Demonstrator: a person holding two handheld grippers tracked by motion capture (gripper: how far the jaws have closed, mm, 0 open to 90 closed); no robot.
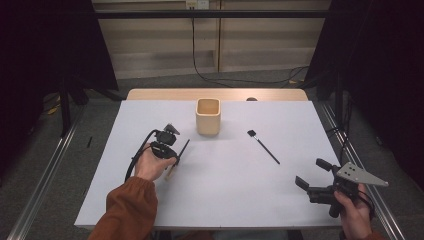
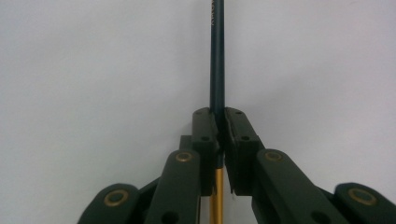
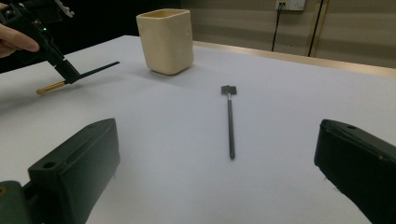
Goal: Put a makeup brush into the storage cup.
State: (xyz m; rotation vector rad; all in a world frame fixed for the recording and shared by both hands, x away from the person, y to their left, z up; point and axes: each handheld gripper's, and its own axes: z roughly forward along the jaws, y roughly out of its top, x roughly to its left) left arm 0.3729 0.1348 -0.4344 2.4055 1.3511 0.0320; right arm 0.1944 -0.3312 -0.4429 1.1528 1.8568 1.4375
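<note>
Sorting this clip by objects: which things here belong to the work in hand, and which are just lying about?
In the job:
- left tool, shut on the dark brush with a gold end
- cream cup, probably its destination
- flat-headed black brush lying on the table, likely next
- right tool, open, holding nothing

Lying about:
- black cables on the floor behind the table
- wall socket

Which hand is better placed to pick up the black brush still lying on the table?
The right. Its tool is open and faces the brush with nothing between; the left tool is already shut on a pencil.
</note>
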